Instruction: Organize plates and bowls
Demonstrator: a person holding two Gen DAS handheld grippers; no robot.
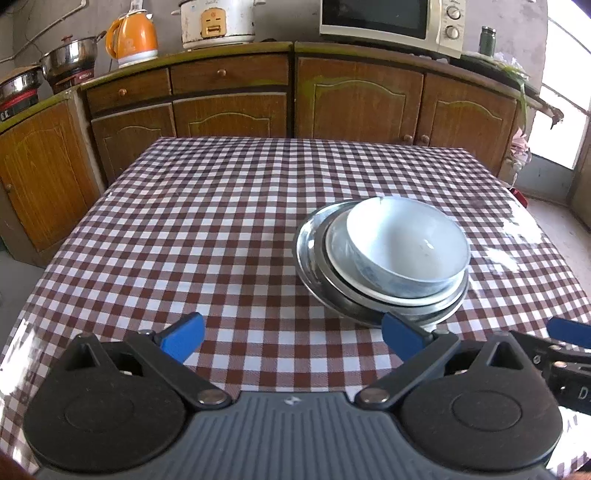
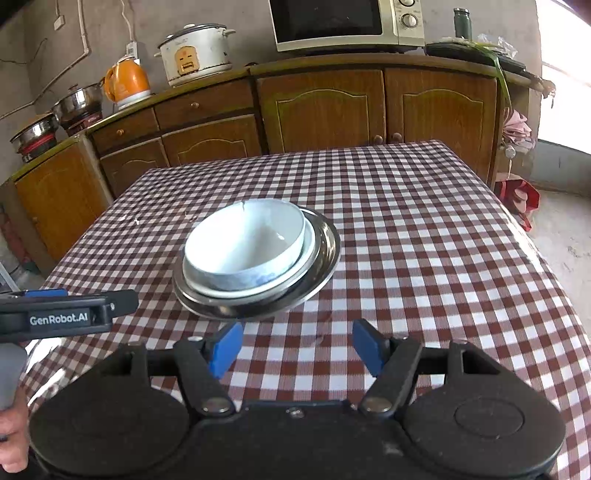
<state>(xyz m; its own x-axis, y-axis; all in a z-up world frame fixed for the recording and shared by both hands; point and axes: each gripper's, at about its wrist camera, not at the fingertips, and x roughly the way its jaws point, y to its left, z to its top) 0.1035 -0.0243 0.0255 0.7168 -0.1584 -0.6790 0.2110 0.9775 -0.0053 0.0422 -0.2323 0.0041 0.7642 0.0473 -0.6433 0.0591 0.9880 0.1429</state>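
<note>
Bowl (image 1: 410,243), white ceramic, sits on top of a stack: white plate (image 1: 341,254) under it, then steel plates (image 1: 308,247) at the bottom. Stack is tilted, near edge raised off the cloth in the right wrist view; what props it can't be seen. Bowl (image 2: 245,245) is off-centre on the plate (image 2: 309,240), pushed toward one side of the steel plates (image 2: 327,249).

Stack sits on the surface (image 1: 221,206), covered in a brown-and-white checked cloth with a glossy clear film that shows glare on the right side. Stack is right of centre from the left wrist view, left of centre on the surface (image 2: 424,240) from the right wrist view.

Left gripper (image 1: 291,338): blue-padded fingers spread wide, holding nothing, low over the near edge; right finger pad just at the stack's near rim, contact can't be confirmed. Right gripper (image 2: 297,349): fingers apart, less wide, holding nothing, just short of the stack.

Room: wooden cabinets (image 1: 229,99) run along the far wall. On top: orange kettle (image 1: 131,37), white rice cooker (image 1: 218,22), microwave (image 1: 391,22), steel pots (image 1: 70,55) on burners at left, green jar (image 1: 487,40) at right. Grey wall behind, bright daylight at right.
</note>
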